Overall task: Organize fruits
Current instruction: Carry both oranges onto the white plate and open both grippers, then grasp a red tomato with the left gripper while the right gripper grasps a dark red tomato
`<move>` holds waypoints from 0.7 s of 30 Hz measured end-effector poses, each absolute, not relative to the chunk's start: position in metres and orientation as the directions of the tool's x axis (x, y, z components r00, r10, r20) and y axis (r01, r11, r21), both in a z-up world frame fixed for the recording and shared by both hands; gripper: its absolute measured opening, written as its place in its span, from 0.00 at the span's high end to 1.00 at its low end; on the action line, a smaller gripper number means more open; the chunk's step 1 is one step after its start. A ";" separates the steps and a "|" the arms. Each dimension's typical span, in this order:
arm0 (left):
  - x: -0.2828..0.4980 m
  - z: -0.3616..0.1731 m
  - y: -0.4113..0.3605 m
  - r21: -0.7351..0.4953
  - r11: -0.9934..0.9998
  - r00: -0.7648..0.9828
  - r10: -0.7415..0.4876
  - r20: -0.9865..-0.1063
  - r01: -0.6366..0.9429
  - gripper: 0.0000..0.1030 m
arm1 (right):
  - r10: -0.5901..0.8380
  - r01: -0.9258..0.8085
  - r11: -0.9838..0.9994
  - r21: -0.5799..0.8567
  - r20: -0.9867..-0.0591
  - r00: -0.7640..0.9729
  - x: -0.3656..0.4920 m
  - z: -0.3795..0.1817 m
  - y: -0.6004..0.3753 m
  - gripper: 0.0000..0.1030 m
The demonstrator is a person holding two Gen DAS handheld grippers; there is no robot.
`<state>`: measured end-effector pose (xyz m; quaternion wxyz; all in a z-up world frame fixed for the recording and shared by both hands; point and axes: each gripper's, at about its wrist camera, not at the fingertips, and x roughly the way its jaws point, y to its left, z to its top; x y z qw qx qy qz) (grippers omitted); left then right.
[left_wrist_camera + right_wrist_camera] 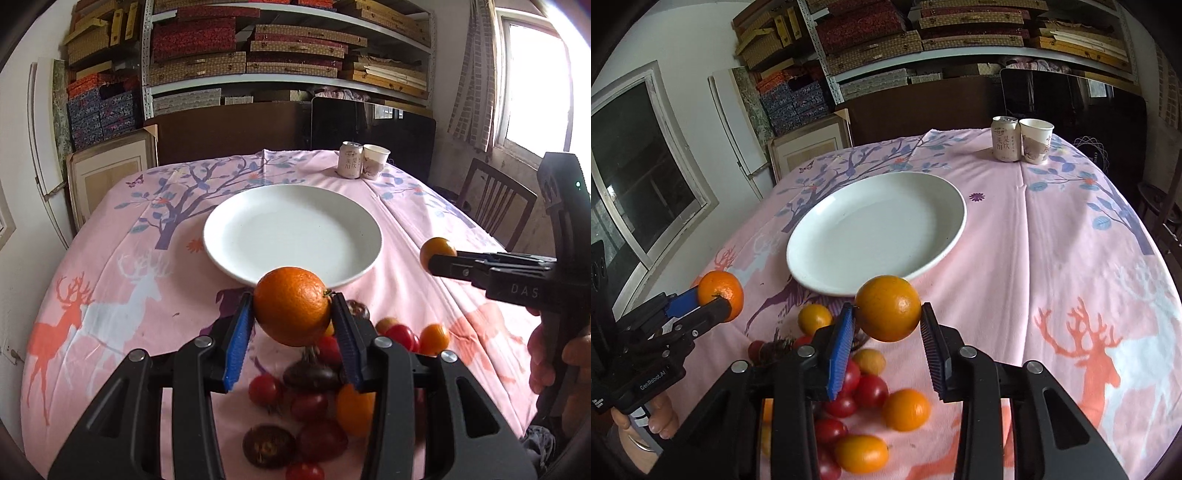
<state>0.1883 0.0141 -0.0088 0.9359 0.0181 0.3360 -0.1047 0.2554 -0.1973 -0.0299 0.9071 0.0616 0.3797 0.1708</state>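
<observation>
My left gripper is shut on an orange, held above the near rim of the empty white plate. My right gripper is shut on a second, yellower orange, also above the plate's near rim. The left gripper with its orange shows at the left of the right wrist view; the right gripper with its orange shows at the right of the left wrist view. A pile of small oranges, red tomatoes and dark fruits lies on the cloth below both grippers.
A drink can and a paper cup stand at the table's far edge. The round table has a pink deer-print cloth. A wooden chair stands at the right. Shelves of boxes stand behind.
</observation>
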 end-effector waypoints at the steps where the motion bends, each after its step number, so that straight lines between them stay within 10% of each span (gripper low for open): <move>1: 0.204 -0.010 0.013 -0.048 0.976 0.740 -0.193 -0.645 0.212 0.59 | 0.357 -0.256 0.934 0.249 -0.675 0.645 0.267 -0.031 -0.194 0.64; 7: 0.273 -0.025 0.004 -0.042 0.976 0.679 -0.180 -0.711 0.214 0.59 | 0.372 -0.240 0.928 0.285 -0.690 0.621 0.320 -0.032 -0.176 0.63; 11: 0.288 -0.040 0.004 -0.061 0.971 0.630 -0.196 -0.751 0.230 0.58 | 0.392 -0.210 0.918 0.338 -0.681 0.619 0.328 -0.032 -0.178 0.36; 15: 0.264 -0.039 0.012 -0.040 0.976 0.675 -0.178 -0.716 0.216 0.36 | 0.376 -0.230 0.926 0.301 -0.663 0.647 0.301 -0.028 -0.183 0.36; 21: 0.192 -0.023 0.017 -0.017 0.966 0.728 -0.206 -0.654 0.258 0.30 | 0.375 -0.206 0.923 0.324 -0.639 0.672 0.243 -0.036 -0.213 0.32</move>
